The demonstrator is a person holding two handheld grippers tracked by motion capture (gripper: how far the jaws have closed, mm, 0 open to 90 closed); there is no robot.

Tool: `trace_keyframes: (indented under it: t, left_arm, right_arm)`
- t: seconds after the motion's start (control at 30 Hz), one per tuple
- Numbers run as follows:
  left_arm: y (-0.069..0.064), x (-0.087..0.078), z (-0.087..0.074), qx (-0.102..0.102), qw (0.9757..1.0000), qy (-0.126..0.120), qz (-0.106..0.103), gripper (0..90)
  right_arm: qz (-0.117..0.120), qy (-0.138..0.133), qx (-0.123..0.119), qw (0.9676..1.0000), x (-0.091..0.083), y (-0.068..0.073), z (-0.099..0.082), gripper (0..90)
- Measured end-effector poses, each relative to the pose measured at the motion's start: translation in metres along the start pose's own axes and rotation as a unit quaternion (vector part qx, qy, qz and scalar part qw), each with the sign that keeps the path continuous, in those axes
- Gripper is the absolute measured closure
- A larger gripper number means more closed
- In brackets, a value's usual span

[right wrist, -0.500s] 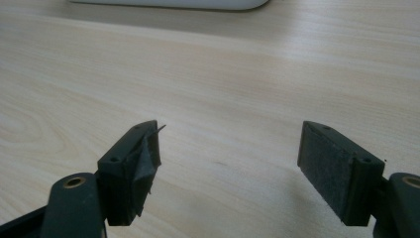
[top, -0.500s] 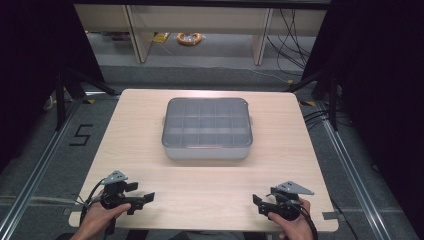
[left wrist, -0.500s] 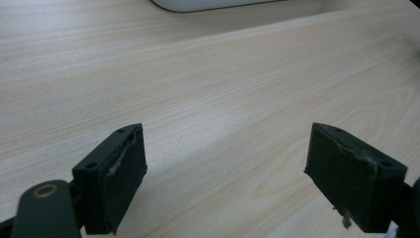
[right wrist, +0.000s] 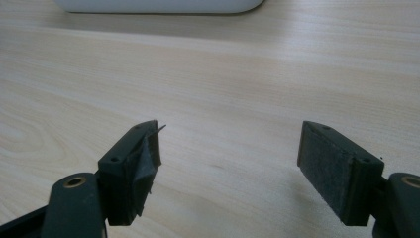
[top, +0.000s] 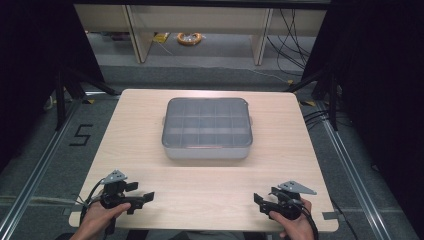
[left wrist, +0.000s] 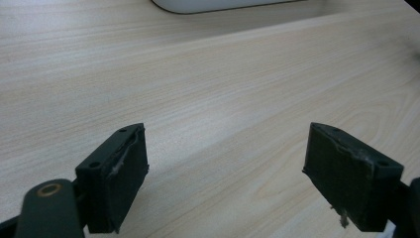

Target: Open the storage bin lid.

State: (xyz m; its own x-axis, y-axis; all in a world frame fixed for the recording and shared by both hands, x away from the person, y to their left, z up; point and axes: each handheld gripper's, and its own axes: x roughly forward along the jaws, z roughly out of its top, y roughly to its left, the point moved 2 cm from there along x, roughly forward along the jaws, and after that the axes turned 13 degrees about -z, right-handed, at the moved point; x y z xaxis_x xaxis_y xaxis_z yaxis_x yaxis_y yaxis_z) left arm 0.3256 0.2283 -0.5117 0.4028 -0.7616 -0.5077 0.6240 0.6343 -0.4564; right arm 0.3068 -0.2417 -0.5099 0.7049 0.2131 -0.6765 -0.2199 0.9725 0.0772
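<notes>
- The left claw (top: 134, 196) rests low at the near left corner of the table (top: 135, 130), jaws spread wide with nothing between them; in the left gripper view bare wood shows between its pads (left wrist: 119, 183).
- The right claw (top: 263, 201) sits at the near right corner, jaws likewise apart and empty, its pads (right wrist: 341, 168) framing only wood grain.
- Against the picture from half a second ago, both hands and claws sit in nearly the same spots; the left one looks slightly turned, with its jaws pointing more toward the middle. I judge the work has not really begun and the hands are only readying.
- The compartment box (top: 207, 128), grey and translucent with its lid shut, lies at the middle of the table toward the far edge, well apart from both claws. Its near wall shows at the top of both gripper views (left wrist: 223, 5) (right wrist: 158, 6).
- Whatever follows likely calls for both claws to travel forward to the box's near edge or sides.
</notes>
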Motion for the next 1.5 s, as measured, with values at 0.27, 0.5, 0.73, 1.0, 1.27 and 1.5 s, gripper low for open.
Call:
trace_keyframes:
  t: [0.27,0.5,0.73,1.0,1.27,1.5]
  left_arm:
    - [0.001,-0.001,0.001,-0.008,1.0,-0.003,-0.002,16.3]
    - [0.003,0.003,0.008,-0.01,0.9999,-0.011,-0.003,16.3]
    - [0.008,0.007,0.021,-0.017,0.9995,-0.028,0.0,16.6]
    - [0.009,0.013,0.032,-0.022,0.9993,-0.031,-0.005,16.8]
    - [0.011,0.015,0.032,-0.037,0.9988,-0.031,-0.011,17.3]
    - [0.014,0.017,0.038,-0.04,0.9985,-0.034,-0.012,17.9]
  right_arm:
    - [-0.001,0.011,0.033,0.9994,-0.001,0.001,0.0,25.7]
    - [0.007,-0.014,0.03,0.9994,0.002,-0.004,0.005,27.2]
    - [0.032,-0.029,0.074,0.9963,0.005,-0.011,0.014,27.5]
    - [0.035,-0.034,0.077,0.9958,0.007,-0.013,0.023,28.5]
    - [0.034,-0.028,0.096,0.9944,0.01,-0.015,0.03,28.6]
    - [0.041,-0.037,0.087,0.9947,0.016,-0.018,0.045,28.3]
